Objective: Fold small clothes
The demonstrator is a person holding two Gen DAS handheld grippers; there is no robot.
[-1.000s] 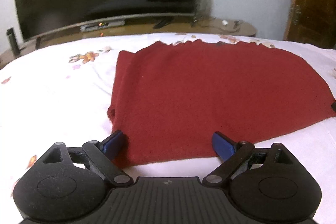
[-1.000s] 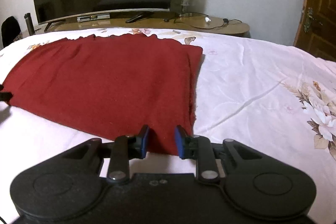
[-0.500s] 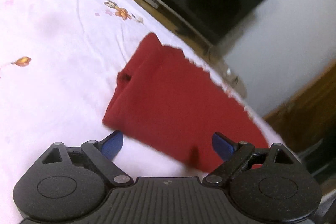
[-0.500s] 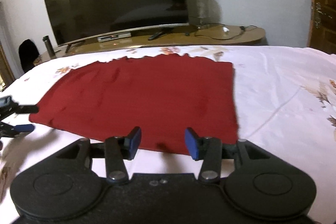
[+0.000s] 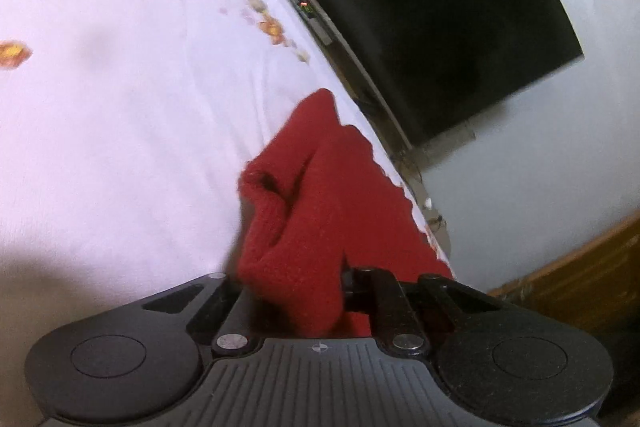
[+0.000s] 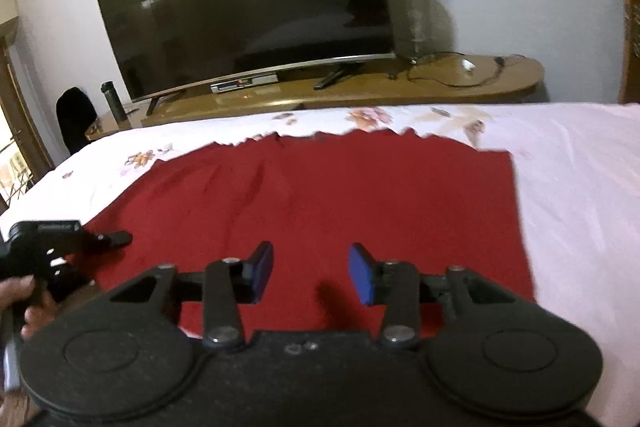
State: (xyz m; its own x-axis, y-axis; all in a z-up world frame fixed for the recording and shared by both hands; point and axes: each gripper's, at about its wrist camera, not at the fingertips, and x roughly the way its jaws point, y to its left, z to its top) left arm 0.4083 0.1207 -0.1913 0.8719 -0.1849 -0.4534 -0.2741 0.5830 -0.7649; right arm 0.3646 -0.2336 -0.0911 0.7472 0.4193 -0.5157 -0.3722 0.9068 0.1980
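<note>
Left gripper [image 5: 296, 291] clamped on bunched cloth [image 5: 320, 195] edge — right gripper [image 6: 310, 277] held wide apart, gripping nothing, low over cloth just ahead.

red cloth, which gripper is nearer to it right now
Left. The left gripper is shut on the red cloth at its edge; the right gripper hovers open just above its near edge.
</note>
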